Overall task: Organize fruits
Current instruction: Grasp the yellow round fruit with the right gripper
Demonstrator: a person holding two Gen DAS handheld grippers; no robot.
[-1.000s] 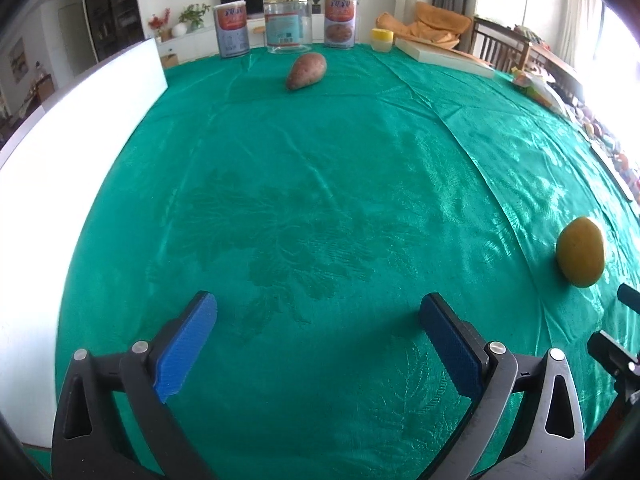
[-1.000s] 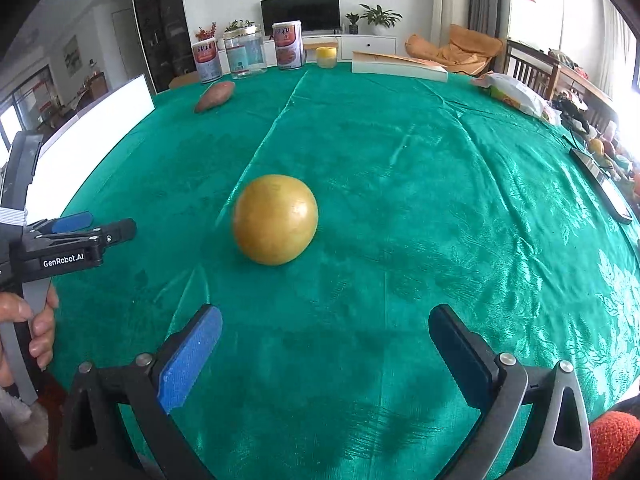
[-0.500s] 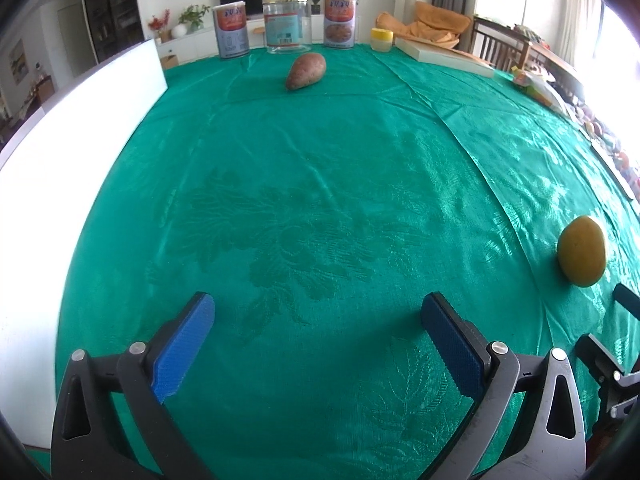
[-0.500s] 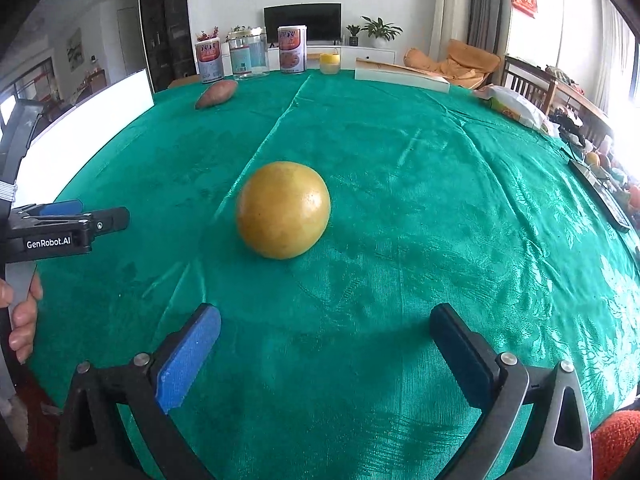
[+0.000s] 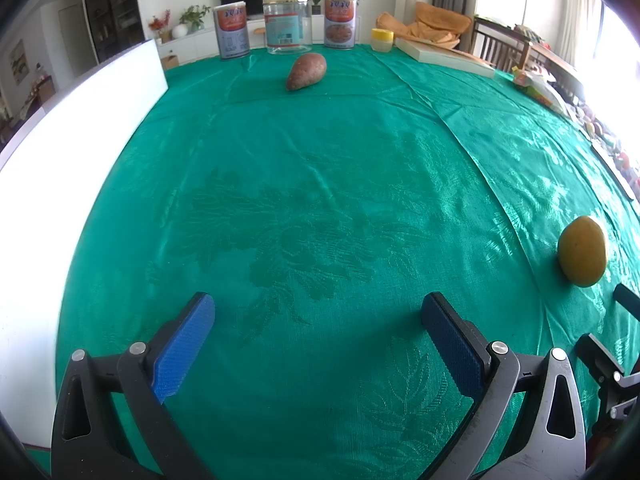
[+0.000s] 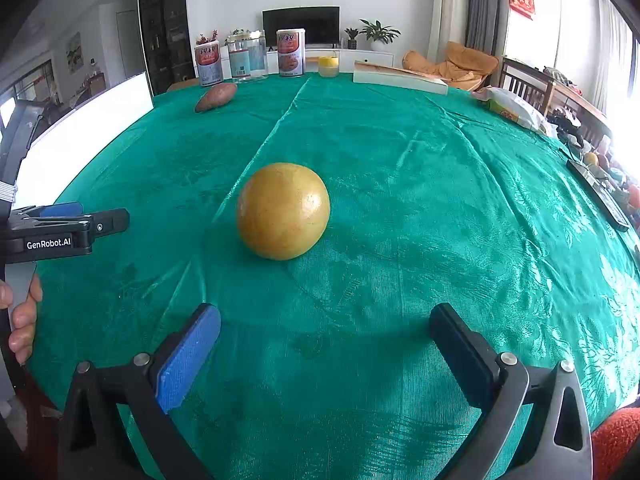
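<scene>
Right tool (image 6: 326, 340): blue-padded black jaws spread wide, nothing between them, low over the green patterned tablecloth (image 6: 400, 184) that covers the table. Round yellow-orange fruit (image 6: 283, 211) sits on the cloth just ahead at 12 o'clock, slightly left of the tool's centre line, clear of both pads.

Left tool (image 5: 318, 330): jaws likewise wide apart and empty, bare cloth below and in front. From this view the same yellow fruit (image 5: 582, 251) lies off at 3 o'clock, well apart from the jaws; the right tool's black tips (image 5: 616, 344) show near it at the lower right edge.

In the right wrist view the left tool (image 6: 60, 228) appears side-on at 9 o'clock, with the fingers of a hand (image 6: 20, 320) on its grip beneath.

Farther out, a brown tapered sweet potato (image 5: 306, 71) lies on the cloth at 12 o'clock from the left tool, 11 o'clock from the right, well apart from the yellow fruit.

At the far table edge stand two labelled tins (image 5: 232, 31) either side of a clear plastic jar (image 5: 287, 23), a small yellow-lidded pot (image 5: 381, 39) to their right, and a flat pale box (image 5: 444, 57) at 1 o'clock. White board (image 5: 80, 120) along the left edge, 9 to 11 o'clock.
</scene>
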